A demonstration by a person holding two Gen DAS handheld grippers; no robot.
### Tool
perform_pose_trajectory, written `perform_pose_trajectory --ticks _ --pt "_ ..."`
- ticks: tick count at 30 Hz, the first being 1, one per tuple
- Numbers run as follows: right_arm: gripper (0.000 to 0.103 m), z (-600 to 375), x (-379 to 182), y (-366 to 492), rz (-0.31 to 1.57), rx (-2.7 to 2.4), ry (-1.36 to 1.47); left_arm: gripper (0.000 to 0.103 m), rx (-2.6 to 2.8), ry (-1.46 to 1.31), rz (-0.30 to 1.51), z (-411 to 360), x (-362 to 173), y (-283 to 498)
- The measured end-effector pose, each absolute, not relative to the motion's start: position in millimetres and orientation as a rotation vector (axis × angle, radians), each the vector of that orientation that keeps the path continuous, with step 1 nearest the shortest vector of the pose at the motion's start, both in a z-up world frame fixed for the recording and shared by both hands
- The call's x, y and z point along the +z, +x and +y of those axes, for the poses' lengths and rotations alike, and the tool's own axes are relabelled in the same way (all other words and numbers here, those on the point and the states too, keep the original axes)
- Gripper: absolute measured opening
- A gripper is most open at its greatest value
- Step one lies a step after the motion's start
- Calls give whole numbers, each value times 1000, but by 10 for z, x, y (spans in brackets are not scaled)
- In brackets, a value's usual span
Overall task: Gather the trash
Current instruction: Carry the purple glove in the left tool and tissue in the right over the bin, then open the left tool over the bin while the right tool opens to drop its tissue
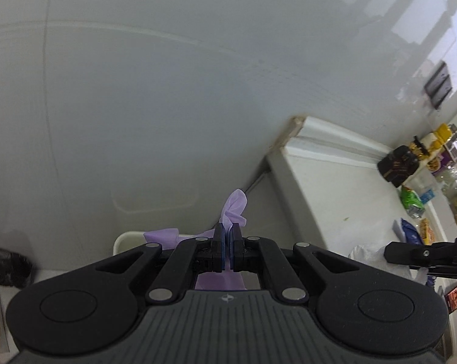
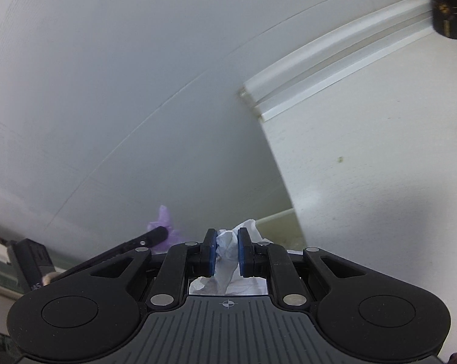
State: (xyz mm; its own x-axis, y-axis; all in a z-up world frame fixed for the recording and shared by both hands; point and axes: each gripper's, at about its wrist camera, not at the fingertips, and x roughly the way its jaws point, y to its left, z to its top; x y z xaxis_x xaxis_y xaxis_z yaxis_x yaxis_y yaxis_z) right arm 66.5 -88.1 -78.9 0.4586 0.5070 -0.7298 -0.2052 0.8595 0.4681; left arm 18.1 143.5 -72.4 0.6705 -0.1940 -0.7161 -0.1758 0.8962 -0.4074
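Pinching a purple glove (image 1: pixel 234 209) flat between its pads, the left gripper (image 1: pixel 227 236) faced a white wall (image 1: pixel 137 91) above a white bin rim (image 1: pixel 120 239); the right gripper (image 1: pixel 422 253) showed at the edge, near a cluttered counter (image 1: pixel 334 188).

From the right wrist, the right gripper (image 2: pixel 227 239) was clenched on crumpled white paper (image 2: pixel 227 248), with the glove (image 2: pixel 164 221) just left.

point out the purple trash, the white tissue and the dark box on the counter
purple trash (image 1: pixel 236 204), left wrist view, crumpled tip above the jaws
white tissue (image 2: pixel 227 242), right wrist view, wad between the jaws
dark box (image 1: pixel 395 163), left wrist view, its side
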Motion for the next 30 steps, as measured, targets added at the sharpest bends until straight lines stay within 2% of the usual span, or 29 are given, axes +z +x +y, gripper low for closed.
perform_pose_trajectory --ticks 14,26,27,28,30 --pt "12 -422 -1325 938 1124 472 241 2 106 -564 1027 1716 -1651 183" --pt "12 -119 -1915 1261 1194 437 172 4 141 -551 1190 1521 -2452 423" --pt "12 -96 -1955 1285 1201 435 163 9 143 -547 1204 1504 -2508 432" --pt "12 -76 -1989 1305 1206 433 154 20 151 -539 1216 1491 -2556 436" --pt "12 -40 -2045 1338 1212 428 133 31 170 -524 1226 1487 -2611 415"
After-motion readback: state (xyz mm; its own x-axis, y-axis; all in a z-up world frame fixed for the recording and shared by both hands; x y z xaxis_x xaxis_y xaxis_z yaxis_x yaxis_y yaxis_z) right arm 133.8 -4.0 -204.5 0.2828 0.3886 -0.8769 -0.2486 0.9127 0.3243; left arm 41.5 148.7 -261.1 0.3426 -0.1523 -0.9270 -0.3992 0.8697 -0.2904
